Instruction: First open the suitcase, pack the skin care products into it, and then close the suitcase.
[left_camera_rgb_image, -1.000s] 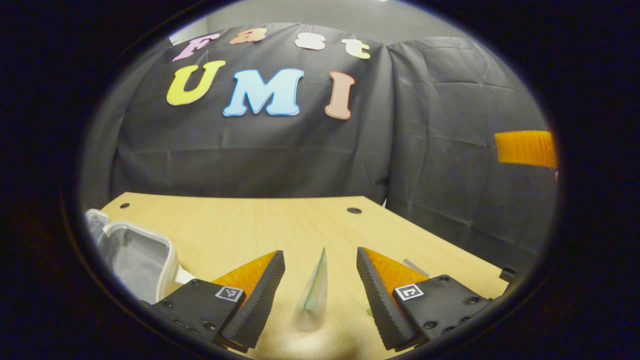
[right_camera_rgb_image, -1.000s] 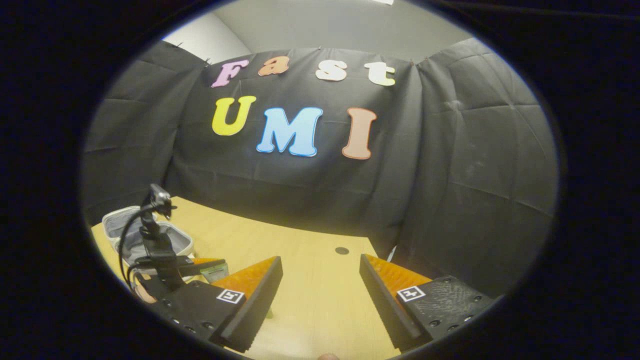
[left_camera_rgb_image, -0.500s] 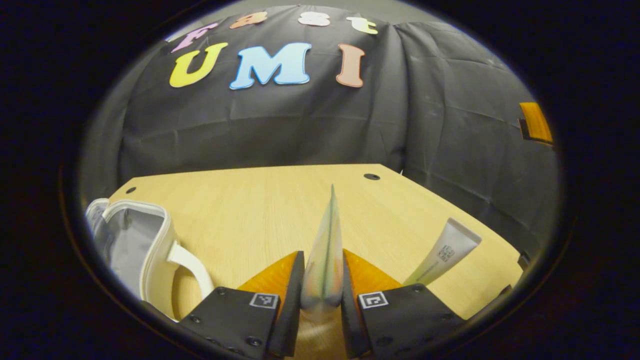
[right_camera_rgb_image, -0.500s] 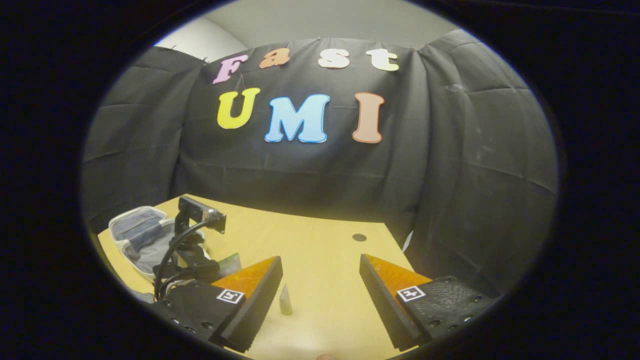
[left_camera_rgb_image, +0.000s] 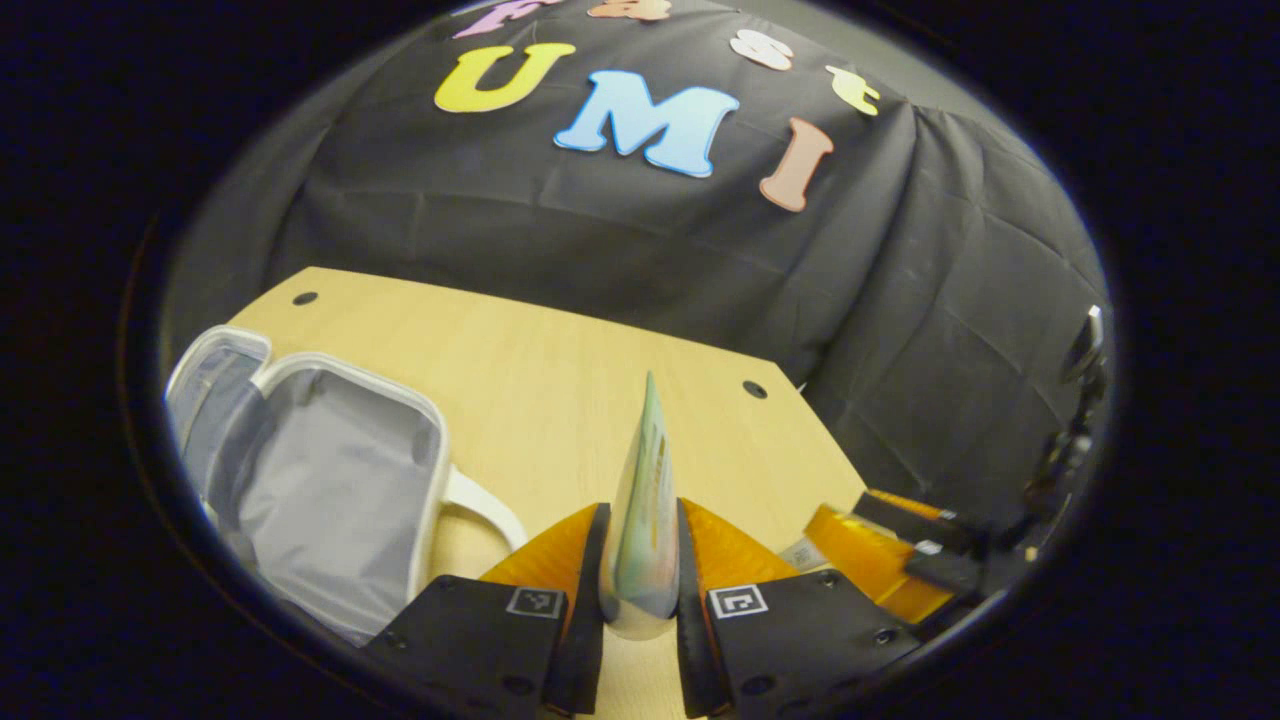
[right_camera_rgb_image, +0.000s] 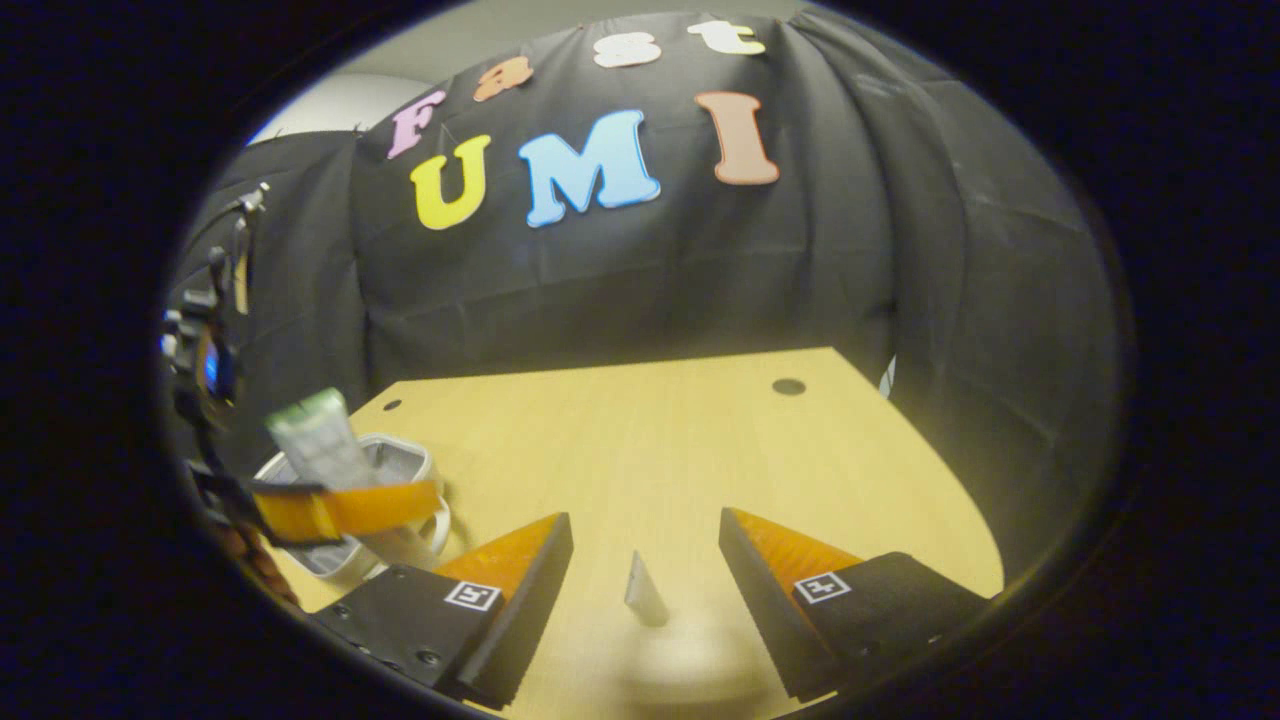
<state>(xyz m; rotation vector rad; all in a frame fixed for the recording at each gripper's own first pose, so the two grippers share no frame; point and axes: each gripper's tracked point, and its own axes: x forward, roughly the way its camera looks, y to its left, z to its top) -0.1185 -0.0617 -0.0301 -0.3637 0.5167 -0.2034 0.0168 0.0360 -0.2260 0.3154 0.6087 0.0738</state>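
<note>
At far left of the left gripper view, on the wooden table (left_camera_rgb_image: 540, 350): one white suitcase (left_camera_rgb_image: 330, 480), small, lid thrown open, grey lining showing. Interior looks bare, though its near corner is cut off by the picture edge, so that part cannot be judged. A white handle loops off its right side toward the gripper.

Centre, same view: left gripper (left_camera_rgb_image: 640, 590), both fingers pressed flat against a pale tube with green print (left_camera_rgb_image: 645, 500). The tube stands upright between them, crimped end pointing up, raised above the table and just right of the suitcase, not yet over it.

Right, same view: the right gripper (left_camera_rgb_image: 900, 560), low over the table's right edge, with a glimpse of something pale beside it; too little shows to say what.

Left edge of the right gripper view: the left gripper (right_camera_rgb_image: 340, 510) again, seen side-on, the green-topped tube (right_camera_rgb_image: 315, 440) rising out of its grip. Behind and below it sits the suitcase (right_camera_rgb_image: 400, 465), open side up.

Centre, right gripper view: right gripper (right_camera_rgb_image: 640, 590), fingers spread wide apart with nothing held. Between them, lying on the table, one second tube (right_camera_rgb_image: 645, 595), seen end-on and blurred; it touches neither finger. A soft pale blur lies just below it at the picture's bottom edge.

Right, both views: bare tabletop with a dark round hole (right_camera_rgb_image: 788, 386) near its far corner.
</note>
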